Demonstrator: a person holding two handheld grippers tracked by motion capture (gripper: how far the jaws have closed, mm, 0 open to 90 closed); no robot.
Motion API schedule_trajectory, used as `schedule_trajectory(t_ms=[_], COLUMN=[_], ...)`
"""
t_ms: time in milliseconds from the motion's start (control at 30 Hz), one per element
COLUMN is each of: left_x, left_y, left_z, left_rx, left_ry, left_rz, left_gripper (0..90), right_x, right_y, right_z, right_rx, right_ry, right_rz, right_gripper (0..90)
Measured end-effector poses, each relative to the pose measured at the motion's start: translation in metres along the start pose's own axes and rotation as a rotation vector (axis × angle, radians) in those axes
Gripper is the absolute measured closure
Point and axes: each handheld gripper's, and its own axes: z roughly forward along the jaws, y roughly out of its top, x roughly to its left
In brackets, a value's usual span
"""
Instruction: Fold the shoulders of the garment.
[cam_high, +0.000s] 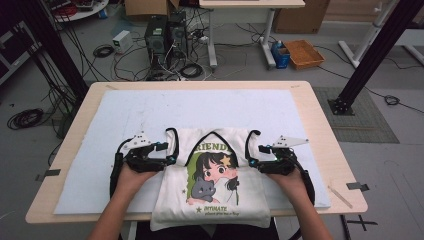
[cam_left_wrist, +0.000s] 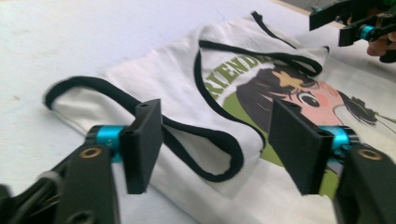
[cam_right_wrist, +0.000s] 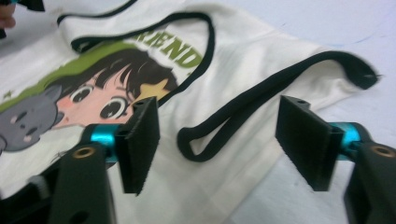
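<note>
Jaws of both grippers apart (nothing gripped) above one shirt (cam_high: 212, 180)

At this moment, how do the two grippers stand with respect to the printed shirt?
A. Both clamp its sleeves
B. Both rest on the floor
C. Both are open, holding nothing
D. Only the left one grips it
C: the left gripper and right gripper show jaws spread apart above the shirt, with no cloth pinched.
</note>
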Motion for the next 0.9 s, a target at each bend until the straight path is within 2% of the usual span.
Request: schedule_trajectory(t_ms=[67,200,300,533,900], left_x=[0.003,0.013,0.019,0.023,0.024], left_y=[0.000,0.000,0.000,-0.001,0.004], left_z=[-0.003,-0.008,-0.014,-0.018,-0.007], left_rx=[-0.026,-0.005,-0.009,-0.021,-0.031], left_ry=[0.004,0.019,0.023,0.040,0.048], left_rz=[-0.003,0.017,0.002,-0.013,-0.027], left_gripper=[29.7,25.4,23.5,23.1,23.1], right_x=[-0.004,-0.011,-0.015,-0.017,-0.018], right_y=[0.001,0.002,0.004,0.003,0.000], right_z=[-0.004,-0.012,-0.015,-0.013,-0.018], right_rx=[-0.031,-0.085,-0.109,-0.097,-0.093], right_ry=[-0.006,-0.018,-0.024,-0.032,-0.037], right_rz=[0.017,0.056,0.066,0.074,0.062], right_gripper=[24.8,21.9,21.9,21.6,21.5])
